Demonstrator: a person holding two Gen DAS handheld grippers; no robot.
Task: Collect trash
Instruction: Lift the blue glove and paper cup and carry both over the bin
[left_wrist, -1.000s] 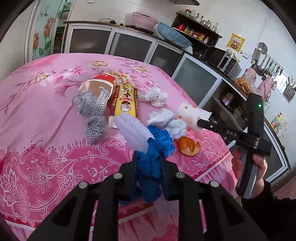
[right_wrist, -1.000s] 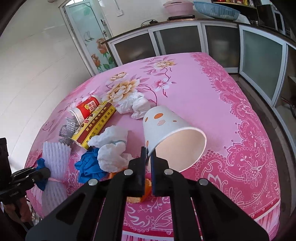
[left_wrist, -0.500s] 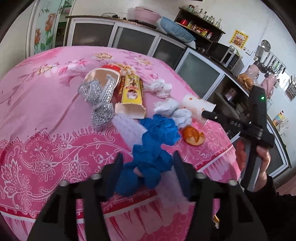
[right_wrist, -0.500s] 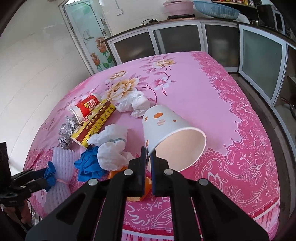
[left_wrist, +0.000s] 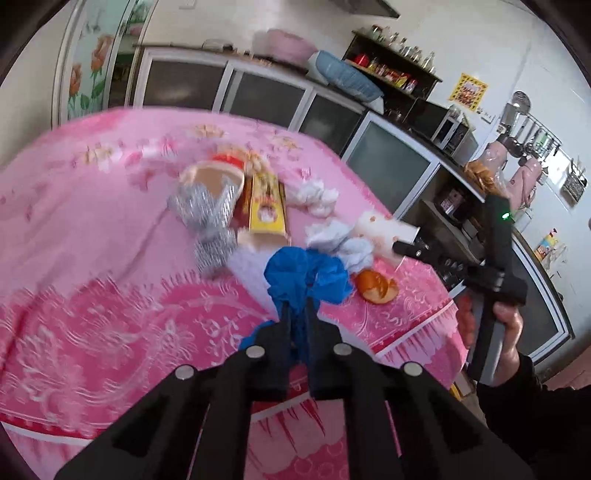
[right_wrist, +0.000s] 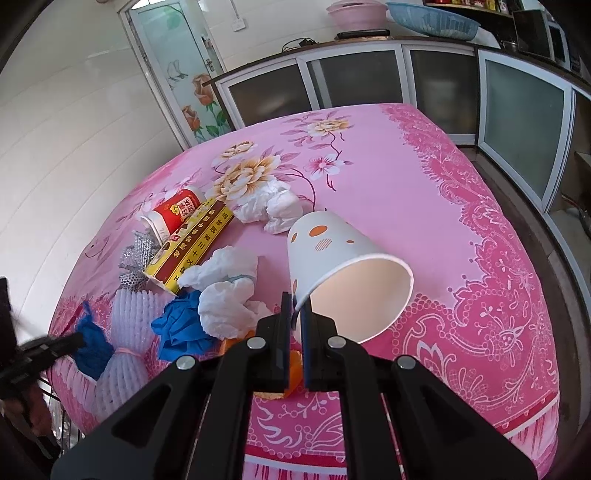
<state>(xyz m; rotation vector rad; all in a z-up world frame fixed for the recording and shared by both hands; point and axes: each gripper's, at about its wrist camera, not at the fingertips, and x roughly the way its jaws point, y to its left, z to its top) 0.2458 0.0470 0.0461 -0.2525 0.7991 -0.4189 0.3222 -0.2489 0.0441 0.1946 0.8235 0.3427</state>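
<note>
My left gripper (left_wrist: 298, 303) has its jaws closing on a crumpled blue glove (left_wrist: 306, 273), and the pads pinch the glove near the table's front edge. In the right wrist view the left gripper (right_wrist: 79, 338) shows at the far left with blue glove (right_wrist: 92, 349) in its tips. More blue glove (right_wrist: 181, 325) lies beside the white tissues (right_wrist: 225, 291). My right gripper (right_wrist: 295, 303) is shut on the rim of a white paper cup with orange spots (right_wrist: 332, 251), held tilted above the table. A white foam net (right_wrist: 129, 321) lies under the glove.
On the pink flowered tablecloth (right_wrist: 443, 221) lie a yellow box (right_wrist: 192, 247), a red cup on its side (right_wrist: 177, 210), silver mesh (right_wrist: 136, 254), more tissue (right_wrist: 269, 206) and an orange peel (left_wrist: 376, 286). Cabinets (right_wrist: 354, 77) stand behind the table.
The left gripper opened around the blue glove, then shut on it again, and drew slightly back and up. The right gripper and the cup have stayed still.
</note>
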